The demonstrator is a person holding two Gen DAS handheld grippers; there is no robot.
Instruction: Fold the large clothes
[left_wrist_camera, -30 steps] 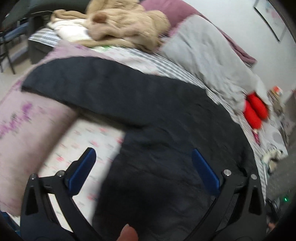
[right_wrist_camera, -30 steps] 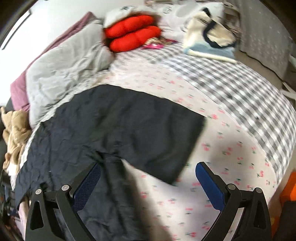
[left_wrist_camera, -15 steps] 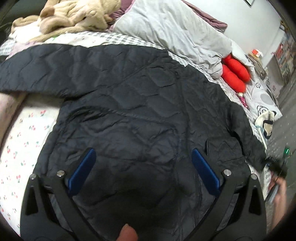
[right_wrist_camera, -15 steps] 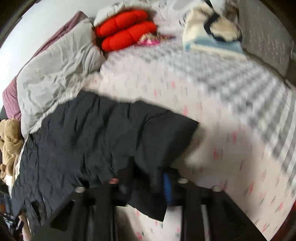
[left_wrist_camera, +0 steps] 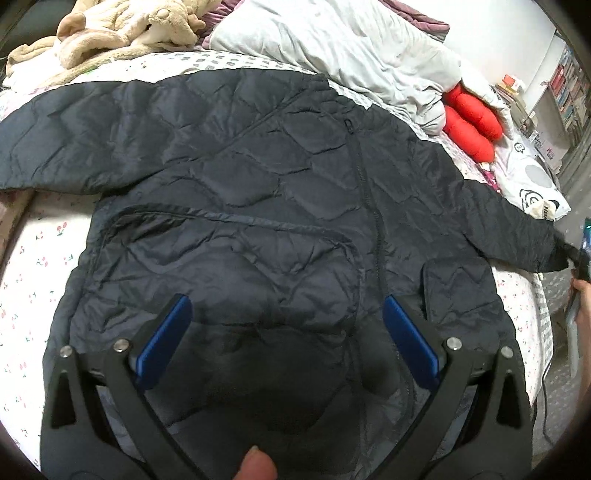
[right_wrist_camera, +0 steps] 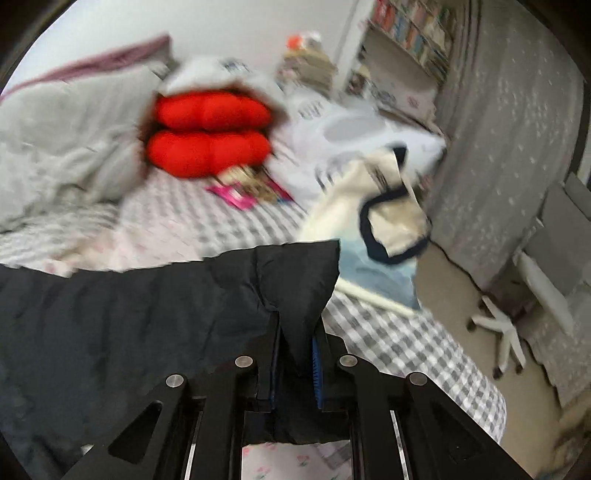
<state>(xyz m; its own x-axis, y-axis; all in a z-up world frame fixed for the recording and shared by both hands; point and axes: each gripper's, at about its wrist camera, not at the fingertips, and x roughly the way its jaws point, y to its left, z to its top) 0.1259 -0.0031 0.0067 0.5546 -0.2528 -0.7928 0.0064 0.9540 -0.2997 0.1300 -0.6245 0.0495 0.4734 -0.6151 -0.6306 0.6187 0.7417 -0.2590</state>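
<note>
A dark navy quilted jacket (left_wrist_camera: 280, 192) lies spread front-up on the bed, zipper down the middle, both sleeves stretched out sideways. My left gripper (left_wrist_camera: 284, 332) is open and empty, hovering over the jacket's lower front. My right gripper (right_wrist_camera: 295, 354) is shut on the cuff of the jacket's right sleeve (right_wrist_camera: 291, 280) and holds it lifted off the bed. In the left wrist view that gripper (left_wrist_camera: 580, 258) shows at the far right edge, at the sleeve's end.
A grey duvet (left_wrist_camera: 354, 48), red cushions (left_wrist_camera: 469, 125) and a beige plush pile (left_wrist_camera: 122, 29) lie at the bed's head. A cream tote bag (right_wrist_camera: 388, 206) and pink packet (right_wrist_camera: 240, 195) lie on the checked sheet (right_wrist_camera: 406, 339). A white chair (right_wrist_camera: 535, 295) stands by the bed.
My right gripper closed on the sleeve cuff and pulled it up and outward to the right. My left gripper swung over the middle of the jacket, still open.
</note>
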